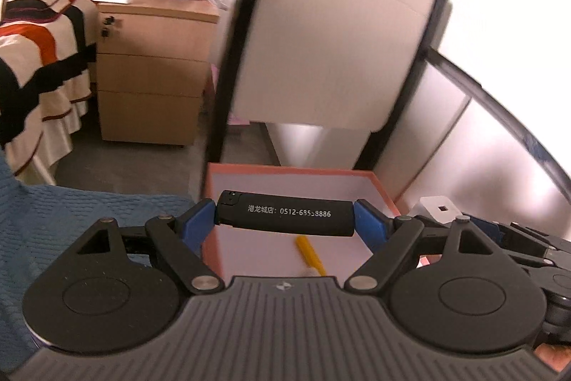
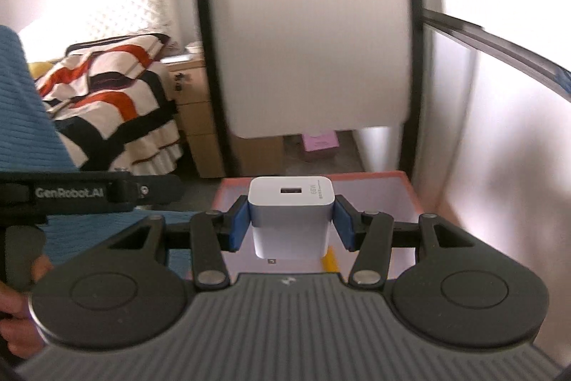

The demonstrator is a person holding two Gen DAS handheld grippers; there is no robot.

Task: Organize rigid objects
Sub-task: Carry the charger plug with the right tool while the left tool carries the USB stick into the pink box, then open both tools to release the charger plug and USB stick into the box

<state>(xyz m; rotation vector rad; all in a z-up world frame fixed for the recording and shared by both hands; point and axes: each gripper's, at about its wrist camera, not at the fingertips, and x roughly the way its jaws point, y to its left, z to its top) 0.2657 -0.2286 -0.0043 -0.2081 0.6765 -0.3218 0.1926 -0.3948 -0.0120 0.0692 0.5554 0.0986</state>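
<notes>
The left gripper (image 1: 285,220) grips a black lighter (image 1: 285,214) lengthwise, its blue fingers (image 1: 194,222) pressed on both ends. The lighter hangs above an orange-rimmed box (image 1: 383,190) with a pale floor, where a yellow stick (image 1: 309,254) lies toward 6 o'clock of the lighter. The right gripper (image 2: 292,225) clamps a white charger (image 2: 291,216) between its blue fingers (image 2: 238,227), port facing the camera, over the same box (image 2: 410,191). A white chair back (image 2: 307,52) stands at 12 o'clock beyond the box; a striped bed (image 2: 107,95) lies toward 10 o'clock
</notes>
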